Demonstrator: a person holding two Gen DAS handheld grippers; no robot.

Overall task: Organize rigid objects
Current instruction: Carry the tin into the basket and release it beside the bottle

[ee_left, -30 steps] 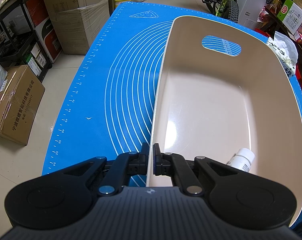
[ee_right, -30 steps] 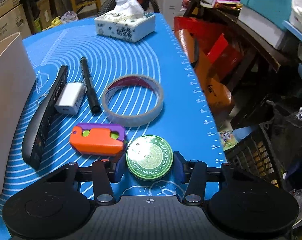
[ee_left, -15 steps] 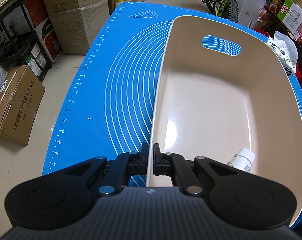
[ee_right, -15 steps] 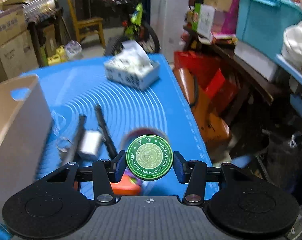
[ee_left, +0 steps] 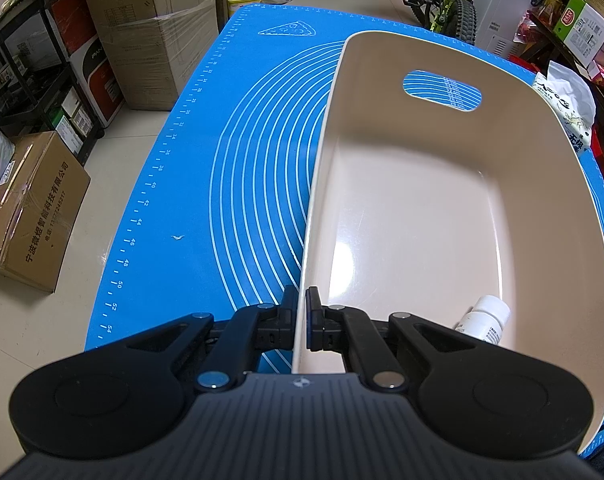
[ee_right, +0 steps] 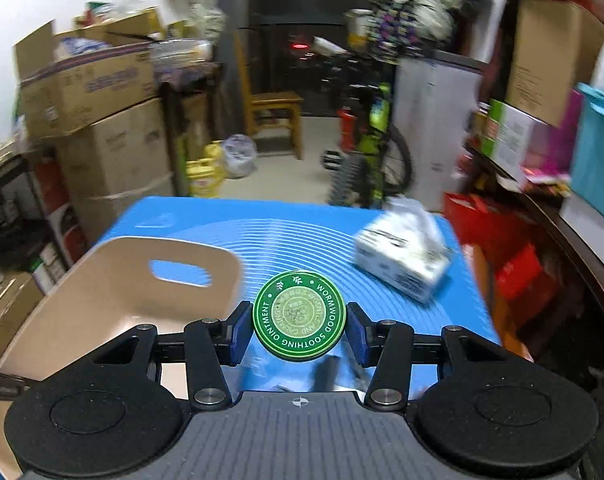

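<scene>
The left gripper (ee_left: 301,312) is pinched tight on the near side wall of the beige bin (ee_left: 542,184). One finger is outside the wall and one is inside. The bin sits on the blue mat (ee_left: 237,160). It has a handle hole (ee_left: 442,90) in its far end. A small white bottle (ee_left: 484,318) lies on its side in the near corner of the bin, close to the gripper.

The right gripper (ee_right: 299,330) squeezes a round green tin (ee_right: 299,315) between its two blue pads (ee_right: 239,332). The pads press on the tin's left and right edges. White words on the lid say it is wormwood soothing ointment. The tin is up in the air, above the mat, with its lid facing the camera.

Behind the tin, on the left, is the beige bin. On the right, a white tissue box (ee_right: 402,262) sits on the mat, looking blurry. Past the table are cardboard boxes (ee_right: 101,128), a wooden chair (ee_right: 275,116) and a bicycle (ee_right: 366,152).
</scene>
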